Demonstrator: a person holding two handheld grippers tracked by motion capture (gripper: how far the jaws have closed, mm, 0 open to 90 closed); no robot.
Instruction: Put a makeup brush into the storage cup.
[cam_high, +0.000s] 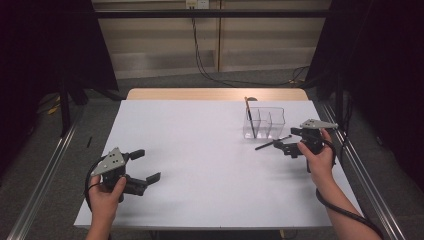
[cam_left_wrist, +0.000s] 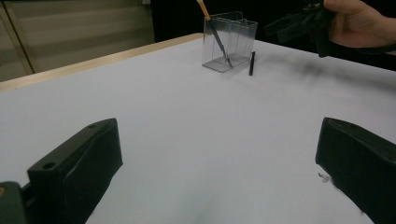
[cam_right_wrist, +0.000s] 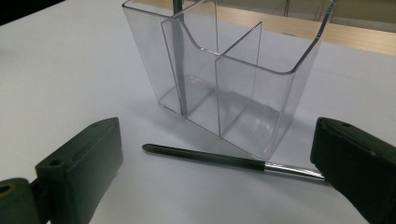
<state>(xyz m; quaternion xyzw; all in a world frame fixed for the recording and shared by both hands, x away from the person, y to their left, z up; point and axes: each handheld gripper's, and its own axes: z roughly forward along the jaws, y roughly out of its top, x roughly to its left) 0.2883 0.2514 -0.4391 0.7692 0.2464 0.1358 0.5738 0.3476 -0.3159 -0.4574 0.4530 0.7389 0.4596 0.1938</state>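
A clear divided holder (cam_high: 267, 122) (cam_left_wrist: 236, 39) (cam_right_wrist: 243, 88) stands at the table's right rear. One brush (cam_high: 248, 116) (cam_left_wrist: 217, 38) (cam_right_wrist: 179, 60) leans upright in its left compartment. A black-handled brush with a silver ferrule (cam_high: 272, 143) (cam_left_wrist: 252, 63) (cam_right_wrist: 205, 156) lies flat on the table just in front of the holder. My right gripper (cam_high: 289, 141) (cam_right_wrist: 215, 172) (cam_left_wrist: 299, 23) hovers open over it, a jaw on either side and the ferrule end close to the right jaw. My left gripper (cam_high: 146, 165) (cam_left_wrist: 217, 168) is open and holds nothing, low over the near left of the table.
The white table top (cam_high: 200, 150) has a wooden strip (cam_high: 215, 94) along its far edge. Metal rails (cam_high: 370, 190) run down both sides of the table. Cables (cam_high: 210, 70) hang on the back wall.
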